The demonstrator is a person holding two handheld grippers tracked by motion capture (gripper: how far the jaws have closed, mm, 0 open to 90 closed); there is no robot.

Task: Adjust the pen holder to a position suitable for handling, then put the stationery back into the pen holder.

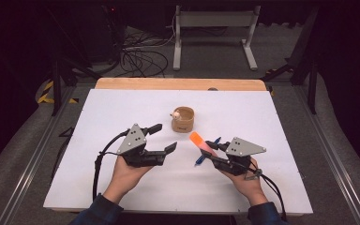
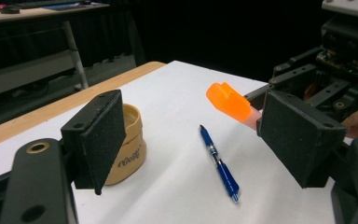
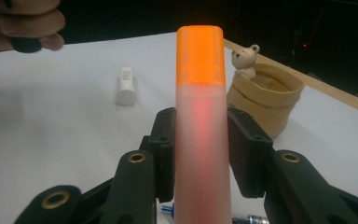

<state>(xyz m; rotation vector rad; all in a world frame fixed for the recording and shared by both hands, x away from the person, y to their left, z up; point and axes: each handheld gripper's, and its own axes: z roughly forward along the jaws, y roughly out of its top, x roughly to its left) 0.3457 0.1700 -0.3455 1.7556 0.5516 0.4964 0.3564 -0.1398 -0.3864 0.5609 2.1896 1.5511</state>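
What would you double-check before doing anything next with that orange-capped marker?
1. Right gripper clamped on the orange-capped marker: ok.
2. Orange cap on the marker: ok.
3. Left gripper open with nothing between its jaws: ok.
4. Tan cup upright on the white table, apart from both grippers: ok.
5. Blue pen lying flat on the table, untouched: ok.
6. Room inside the cup for the marker: cannot tell.

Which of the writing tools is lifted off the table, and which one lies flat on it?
The orange-capped highlighter is lifted, clamped in the right tongs. The blue pen lies flat on the white table.
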